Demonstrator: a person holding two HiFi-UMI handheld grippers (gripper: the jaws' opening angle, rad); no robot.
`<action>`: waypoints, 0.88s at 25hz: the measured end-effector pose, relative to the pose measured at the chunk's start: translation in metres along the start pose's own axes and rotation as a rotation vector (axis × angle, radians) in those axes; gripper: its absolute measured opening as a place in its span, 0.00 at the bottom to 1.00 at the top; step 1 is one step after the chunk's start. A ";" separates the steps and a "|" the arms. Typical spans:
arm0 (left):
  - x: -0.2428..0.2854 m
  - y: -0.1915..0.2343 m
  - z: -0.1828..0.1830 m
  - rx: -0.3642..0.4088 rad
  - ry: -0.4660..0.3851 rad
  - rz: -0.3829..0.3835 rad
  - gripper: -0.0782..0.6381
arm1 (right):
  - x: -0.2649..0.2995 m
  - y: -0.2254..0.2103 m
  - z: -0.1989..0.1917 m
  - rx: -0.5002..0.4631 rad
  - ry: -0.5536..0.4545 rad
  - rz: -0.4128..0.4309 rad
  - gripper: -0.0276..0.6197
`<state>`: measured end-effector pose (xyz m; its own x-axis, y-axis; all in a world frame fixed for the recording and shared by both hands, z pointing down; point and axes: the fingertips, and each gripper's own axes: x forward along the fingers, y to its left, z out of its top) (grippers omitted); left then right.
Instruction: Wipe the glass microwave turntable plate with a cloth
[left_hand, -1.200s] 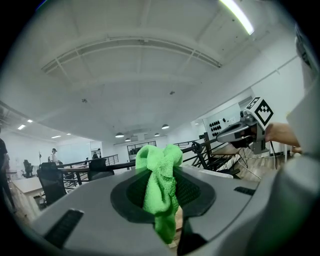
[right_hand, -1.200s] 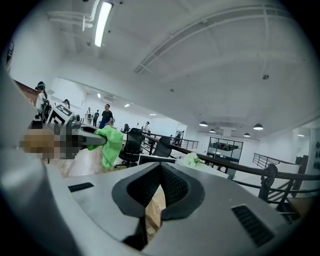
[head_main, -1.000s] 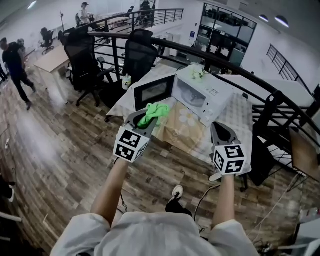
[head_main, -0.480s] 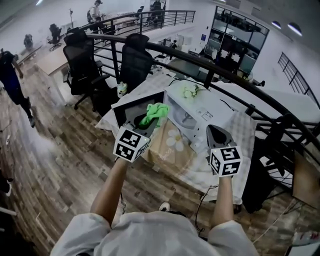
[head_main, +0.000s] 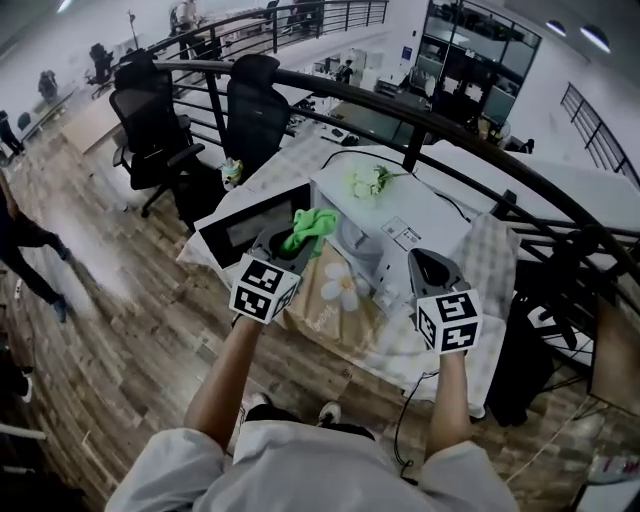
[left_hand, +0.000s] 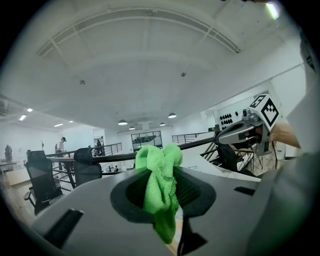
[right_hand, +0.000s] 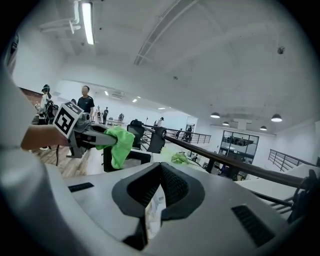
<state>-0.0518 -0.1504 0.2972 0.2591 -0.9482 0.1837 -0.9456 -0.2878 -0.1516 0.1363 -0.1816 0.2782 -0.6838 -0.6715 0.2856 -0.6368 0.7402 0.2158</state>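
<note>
A white microwave (head_main: 405, 225) stands on a cloth-covered table (head_main: 480, 270) with its door (head_main: 245, 232) swung open to the left. My left gripper (head_main: 292, 240) is shut on a bright green cloth (head_main: 313, 224), held up in front of the open cavity. In the left gripper view the cloth (left_hand: 161, 192) hangs bunched between the jaws of that gripper (left_hand: 162, 170). My right gripper (head_main: 430, 262) hovers before the microwave's right half; its jaws (right_hand: 160, 167) meet with nothing between them. The glass turntable plate is not discernible; the cavity is mostly hidden behind the cloth.
A daisy-print cloth (head_main: 340, 288) hangs over the table's front edge. Green flowers (head_main: 368, 180) lie on the microwave top. Two black office chairs (head_main: 150, 120) (head_main: 255, 105) and a curved black railing (head_main: 460, 135) stand behind. A person (head_main: 25, 245) walks at far left.
The table and microwave have come nearer and lower in the head view. Both grippers keep their pose, the left still holding the cloth. The person at left has walked on.
</note>
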 end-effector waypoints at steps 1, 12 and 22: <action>0.008 0.003 -0.005 -0.002 0.004 -0.007 0.25 | 0.005 -0.002 -0.004 0.004 0.012 -0.008 0.06; 0.086 0.051 -0.082 -0.033 0.063 -0.180 0.25 | 0.053 0.003 -0.030 0.194 -0.014 -0.163 0.05; 0.170 0.062 -0.154 -0.056 0.134 -0.337 0.26 | 0.093 0.037 -0.070 0.262 0.112 -0.242 0.05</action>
<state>-0.0964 -0.3088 0.4684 0.5331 -0.7747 0.3401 -0.8220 -0.5694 -0.0086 0.0739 -0.2143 0.3784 -0.4686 -0.8072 0.3589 -0.8546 0.5171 0.0472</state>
